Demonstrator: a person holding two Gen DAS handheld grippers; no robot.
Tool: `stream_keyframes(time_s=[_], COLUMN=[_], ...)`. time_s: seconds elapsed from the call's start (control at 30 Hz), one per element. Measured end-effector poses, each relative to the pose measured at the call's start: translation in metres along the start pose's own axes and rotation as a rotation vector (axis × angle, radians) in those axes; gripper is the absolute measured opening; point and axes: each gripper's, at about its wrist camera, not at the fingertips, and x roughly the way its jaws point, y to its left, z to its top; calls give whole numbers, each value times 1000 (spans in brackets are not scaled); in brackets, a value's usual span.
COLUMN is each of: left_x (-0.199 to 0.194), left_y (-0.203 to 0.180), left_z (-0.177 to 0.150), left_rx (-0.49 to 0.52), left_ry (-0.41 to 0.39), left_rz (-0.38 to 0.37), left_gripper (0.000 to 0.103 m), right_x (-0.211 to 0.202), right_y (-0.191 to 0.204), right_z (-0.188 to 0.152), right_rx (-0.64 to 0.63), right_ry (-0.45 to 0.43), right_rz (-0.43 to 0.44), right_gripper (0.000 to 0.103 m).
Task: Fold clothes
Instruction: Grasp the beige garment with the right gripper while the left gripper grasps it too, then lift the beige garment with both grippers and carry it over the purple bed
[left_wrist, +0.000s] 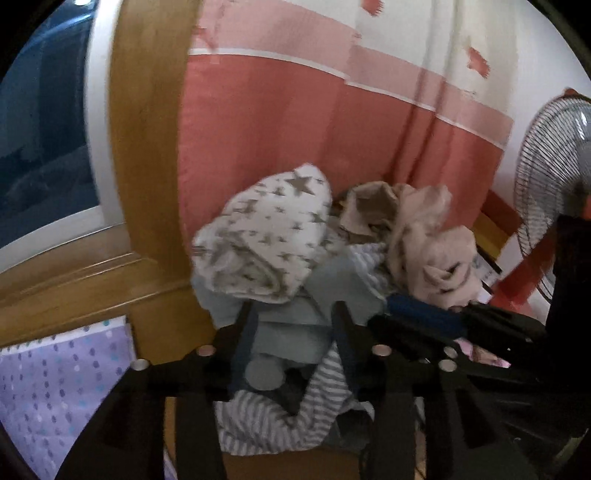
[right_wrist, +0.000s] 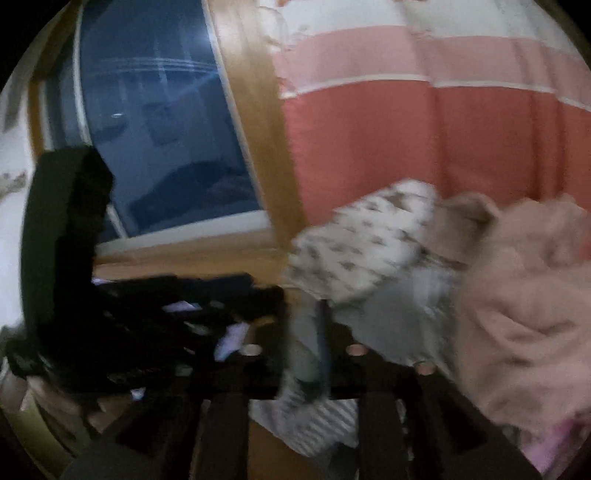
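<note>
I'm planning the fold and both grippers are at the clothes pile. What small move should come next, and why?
Probably close the left gripper on the pale blue garment and lift it off the pile. Its jaws stand open with that cloth between them, and the star-print cloth and beige garment sit heaped behind it.

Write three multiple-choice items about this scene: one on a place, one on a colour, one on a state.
1. Where is the white star-printed cloth?
A. on top of the clothes pile
B. on the purple dotted bedsheet
C. hanging on the curtain

2. What colour is the wide lower band of the curtain?
A. green
B. coral red
C. black

3. How do the left tongs stand?
A. open
B. pressed fully together
C. out of view

Answers: 1 A, it lies uppermost; 2 B, red fills that band; 3 A, a wide gap shows between the fingers.
</note>
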Motion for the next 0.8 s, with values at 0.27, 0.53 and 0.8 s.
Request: stream_keyframes(time_s=[0.27, 0.53, 0.8], left_x=[78, 143, 168], left_y=[-77, -127, -139], left_z=[55, 78, 74], left_rx=[139, 184, 117], left_ry=[55, 139, 145], left_rz=[-108, -86, -44], left_gripper=[53, 53, 56], right_x=[-69, -38, 27], right_y=[-108, -173, -206], right_z=[-30, -28, -13], right_rx=[186, 191, 197], right_ry=[-83, -19, 44], right_rz=[-360, -383, -308], right_gripper=[74, 76, 78])
